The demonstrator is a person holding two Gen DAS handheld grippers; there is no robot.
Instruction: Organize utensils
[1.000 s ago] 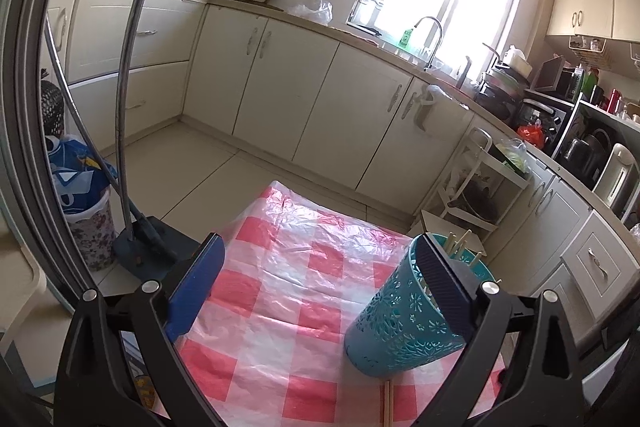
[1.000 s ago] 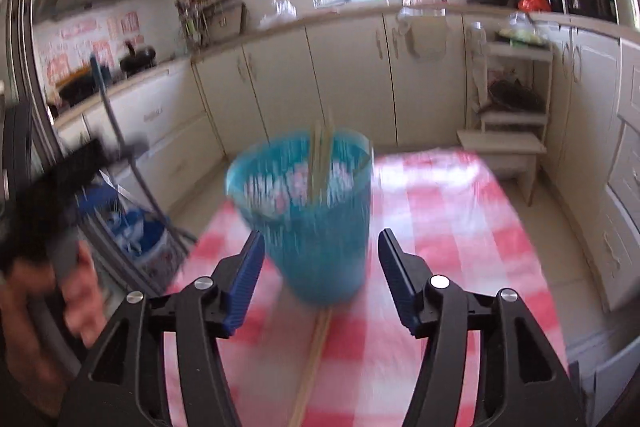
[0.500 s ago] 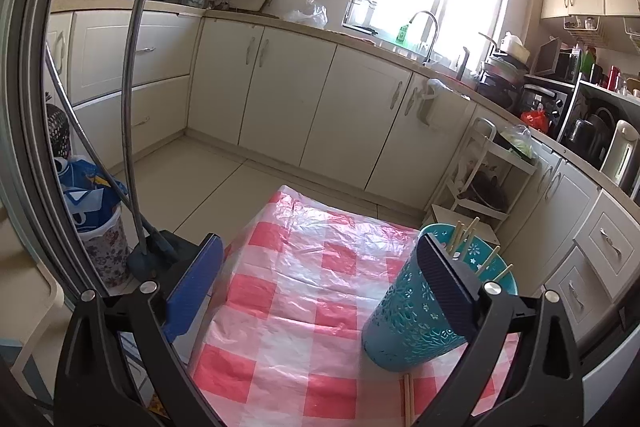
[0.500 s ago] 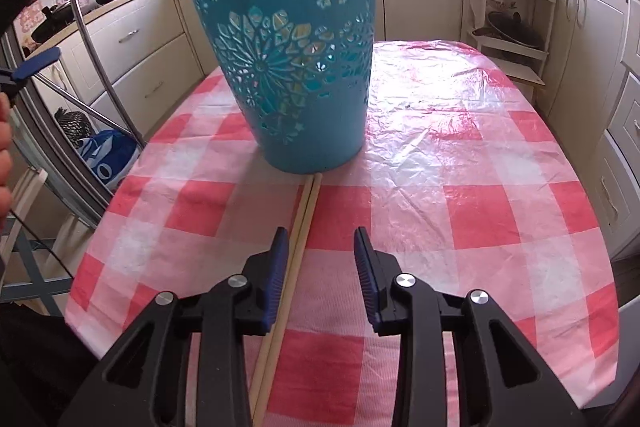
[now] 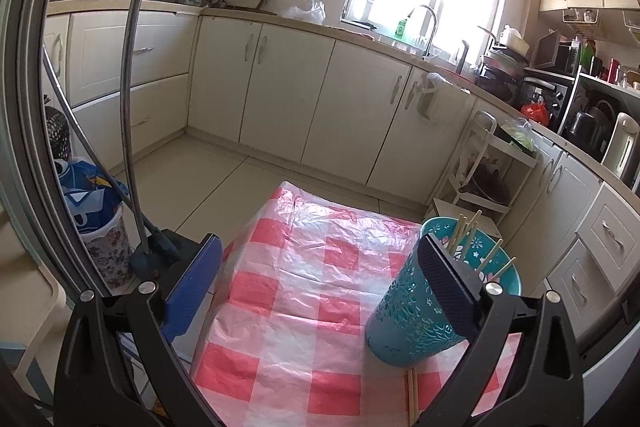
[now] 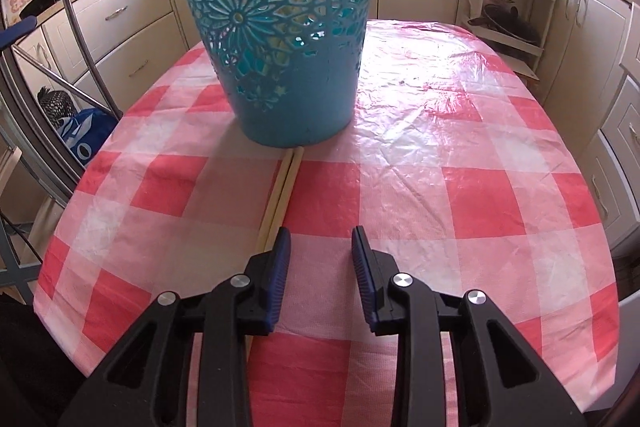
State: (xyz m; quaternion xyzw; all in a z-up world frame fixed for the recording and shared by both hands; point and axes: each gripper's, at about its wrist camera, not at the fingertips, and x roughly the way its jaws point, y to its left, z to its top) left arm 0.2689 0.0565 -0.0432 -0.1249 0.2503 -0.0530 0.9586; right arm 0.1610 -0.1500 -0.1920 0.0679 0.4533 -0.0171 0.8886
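Wooden chopsticks [image 6: 285, 183], a pair lying side by side, run from the foot of the basket toward the near edge of the table [image 6: 460, 147]. Their far tips touch or slip just under the basket's base; their near part passes under the left finger of the right gripper [image 6: 320, 247]. That gripper is low over the cloth with its jaws closing, a gap between the blue pads and only tablecloth in it: the chopsticks lie just left of the gap, not between the pads.

Just beyond stands the basket [image 6: 280, 27], a teal plastic tub with cut-out flowers, upright near the middle of the table. From the left wrist view more chopsticks [image 5: 476, 247] lean inside it, tips above the rim, and the ends of the loose pair [image 5: 412, 393] show at its foot.

The left gripper [image 5: 320, 279] is held off the table's left side with its jaws wide apart and nothing between them; its right finger overlaps the basket [image 5: 404, 311] in view, but I cannot tell whether it touches.

A red-and-white checked plastic cloth covers the table. To the left are a mop [image 5: 132, 107] and a bin [image 5: 94, 211] with a blue bag, with cream cabinets [image 5: 280, 87] along the far wall.
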